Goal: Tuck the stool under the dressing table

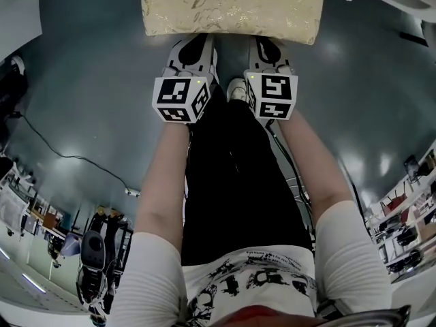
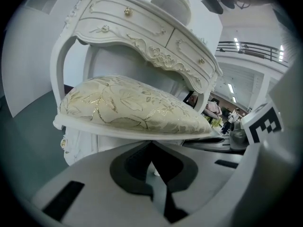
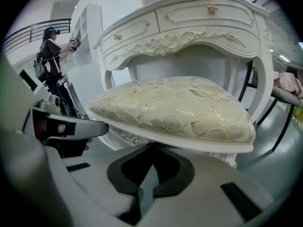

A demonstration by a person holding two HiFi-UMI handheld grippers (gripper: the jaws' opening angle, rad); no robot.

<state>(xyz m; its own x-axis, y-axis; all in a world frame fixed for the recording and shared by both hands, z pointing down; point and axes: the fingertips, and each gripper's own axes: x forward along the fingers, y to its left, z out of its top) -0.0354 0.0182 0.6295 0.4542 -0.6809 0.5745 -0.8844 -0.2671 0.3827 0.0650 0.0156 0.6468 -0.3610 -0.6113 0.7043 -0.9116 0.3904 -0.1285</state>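
Although the stool [image 3: 175, 108] stood squarely before the dressing table [image 3: 189, 27], its cushioned seat lined up with the opening between the table's legs, the tuck looked barely begun. The seat sat out in front of the drawers, so the whole push inward seemed to remain. The left gripper [image 2: 150, 146] had its jaws closed together with nothing between them, their tips set at the seat's near rim and apparently touching it from just below, and the right gripper [image 3: 151, 148] was closed likewise, empty, at the same rim beside it.
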